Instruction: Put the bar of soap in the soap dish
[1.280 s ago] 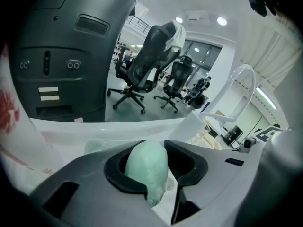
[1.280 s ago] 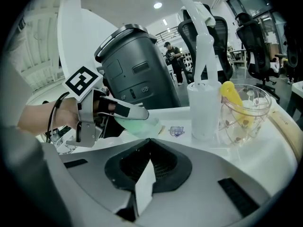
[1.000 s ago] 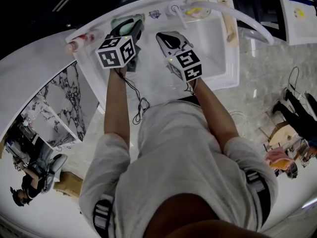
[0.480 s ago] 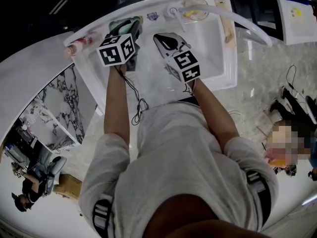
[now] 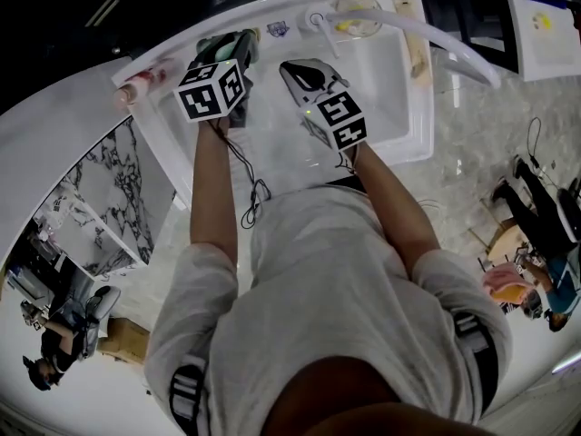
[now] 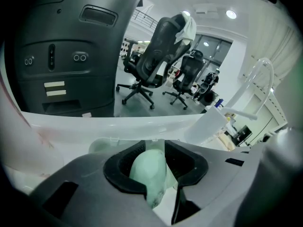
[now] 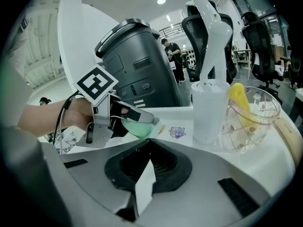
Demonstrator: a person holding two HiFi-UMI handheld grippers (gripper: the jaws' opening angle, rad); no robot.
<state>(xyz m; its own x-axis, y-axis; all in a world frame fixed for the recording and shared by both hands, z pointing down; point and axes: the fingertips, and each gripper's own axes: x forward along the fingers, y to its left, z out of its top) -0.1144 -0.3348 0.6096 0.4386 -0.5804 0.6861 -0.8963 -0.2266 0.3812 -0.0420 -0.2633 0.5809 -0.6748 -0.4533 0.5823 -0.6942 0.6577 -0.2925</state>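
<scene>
- While clamped between the jaws of the left gripper [image 6: 155, 144], the green bar of soap [image 6: 147, 171] pokes out past the pads, over the back rim of the sink [image 5: 386, 84].
- The pale soap dish [image 6: 98, 145] lies on that rim just beyond the soap; whether they touch can't be told.
- The right gripper [image 7: 150, 145] hovers over the basin, jaws together, nothing between them.
- A white faucet [image 7: 208, 37] and a clear bowl [image 7: 258, 126] stand to its right.

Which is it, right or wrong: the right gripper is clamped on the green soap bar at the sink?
Wrong: the left gripper is clamped on the green soap bar at the sink; the left gripper view shows it between those jaws.
</scene>
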